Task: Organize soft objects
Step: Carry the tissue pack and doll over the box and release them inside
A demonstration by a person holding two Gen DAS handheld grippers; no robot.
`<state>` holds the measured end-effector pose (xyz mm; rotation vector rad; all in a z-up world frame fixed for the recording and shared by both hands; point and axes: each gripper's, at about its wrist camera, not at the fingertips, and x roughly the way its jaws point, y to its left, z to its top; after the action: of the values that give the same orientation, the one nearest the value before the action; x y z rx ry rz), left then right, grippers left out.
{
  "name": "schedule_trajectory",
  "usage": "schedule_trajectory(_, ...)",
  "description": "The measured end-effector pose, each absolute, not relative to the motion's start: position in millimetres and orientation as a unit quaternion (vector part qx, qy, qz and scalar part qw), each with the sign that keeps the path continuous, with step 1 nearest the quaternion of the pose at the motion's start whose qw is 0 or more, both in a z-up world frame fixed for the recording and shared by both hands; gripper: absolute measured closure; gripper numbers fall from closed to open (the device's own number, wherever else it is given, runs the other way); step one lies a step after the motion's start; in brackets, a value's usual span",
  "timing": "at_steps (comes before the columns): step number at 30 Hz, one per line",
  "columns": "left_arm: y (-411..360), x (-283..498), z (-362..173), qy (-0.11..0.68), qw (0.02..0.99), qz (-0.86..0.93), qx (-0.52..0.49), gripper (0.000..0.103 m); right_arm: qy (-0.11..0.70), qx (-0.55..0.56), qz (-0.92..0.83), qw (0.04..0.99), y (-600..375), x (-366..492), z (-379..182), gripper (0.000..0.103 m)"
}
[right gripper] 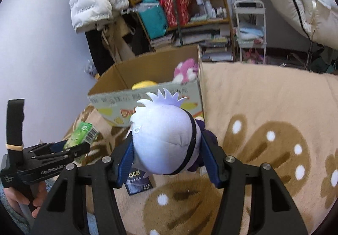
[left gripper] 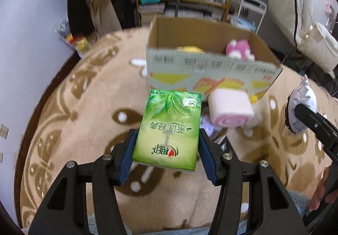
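The left tool (left gripper: 166, 148) grips a tissue pack (left gripper: 169, 127) by its long sides; it looks light and squashy. The right tool (right gripper: 166, 154) clamps a plush (right gripper: 164, 137) around its soft round head, likely light.

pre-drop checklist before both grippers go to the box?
1. Left gripper shut on tissue pack: ok, pads on both sides.
2. Right gripper shut on plush: ok, head squeezed between the pads.
3. Box open on top: ok.
4. Room in box: ok, pink toy and yellow toy sit at the near wall, bare cardboard behind them.
5. Left path to box: not ok, pink roll lies right of the pack.
6. Pack's underside grip: cannot tell.
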<state>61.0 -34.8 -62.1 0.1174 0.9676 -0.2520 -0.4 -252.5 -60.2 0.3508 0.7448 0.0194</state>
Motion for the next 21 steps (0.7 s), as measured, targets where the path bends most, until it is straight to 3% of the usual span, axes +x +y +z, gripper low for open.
schedule_trajectory(21, -31, 54, -3, 0.324, 0.939, -0.109, 0.047, 0.047, 0.272, 0.109, 0.021, 0.956, -242, 7, -4, 0.04)
